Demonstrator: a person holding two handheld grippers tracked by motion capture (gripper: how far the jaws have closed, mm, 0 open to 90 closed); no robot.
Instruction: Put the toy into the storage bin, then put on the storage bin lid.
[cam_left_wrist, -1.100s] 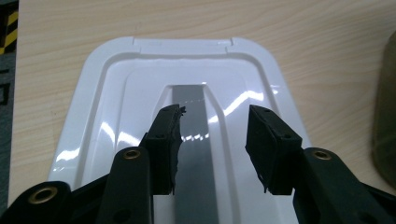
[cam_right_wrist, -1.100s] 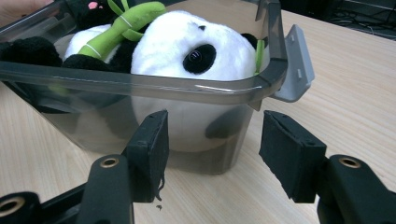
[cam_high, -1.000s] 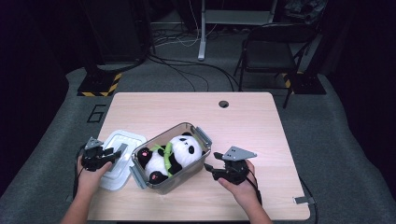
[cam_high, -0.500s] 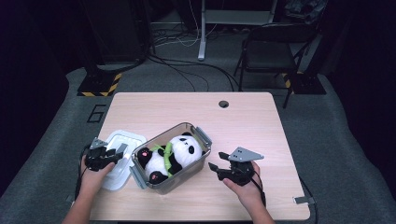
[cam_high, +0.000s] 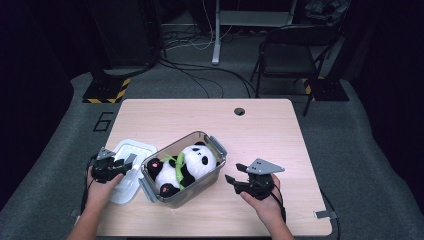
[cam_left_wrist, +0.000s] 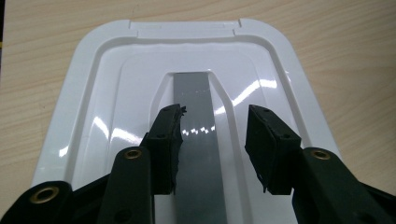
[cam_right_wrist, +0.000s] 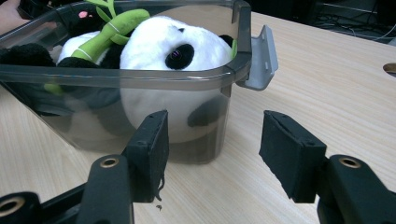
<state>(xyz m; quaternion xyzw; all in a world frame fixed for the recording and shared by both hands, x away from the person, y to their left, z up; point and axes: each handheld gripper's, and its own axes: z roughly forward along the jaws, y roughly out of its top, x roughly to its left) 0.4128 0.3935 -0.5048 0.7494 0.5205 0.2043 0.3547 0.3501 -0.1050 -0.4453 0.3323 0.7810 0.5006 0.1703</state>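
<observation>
A clear plastic box (cam_high: 186, 196) stands at the table's middle front, and a plush panda (cam_high: 200, 160) with a green bamboo stalk lies in it. Left of the box, a white lid (cam_high: 134, 149) lies flat on the table. My left gripper (cam_high: 126, 165) hovers low over the lid. In the left gripper view the left gripper (cam_left_wrist: 212, 116) is open, with its jaws on either side of the grey strip (cam_left_wrist: 196, 93) down the lid (cam_left_wrist: 93, 93). My right gripper (cam_high: 233, 172) is open just right of the box. The right gripper (cam_right_wrist: 215, 121) faces the box wall (cam_right_wrist: 93, 126) and the panda (cam_right_wrist: 154, 42).
A grey latch (cam_right_wrist: 261, 60) sticks out from the box's end nearest the right gripper. A round cable hole (cam_high: 239, 111) sits near the table's far edge. A folding chair (cam_high: 287, 55) and floor cables lie beyond the table.
The right gripper has drifted a little to the right of the box. The left gripper has stayed over the lid.
</observation>
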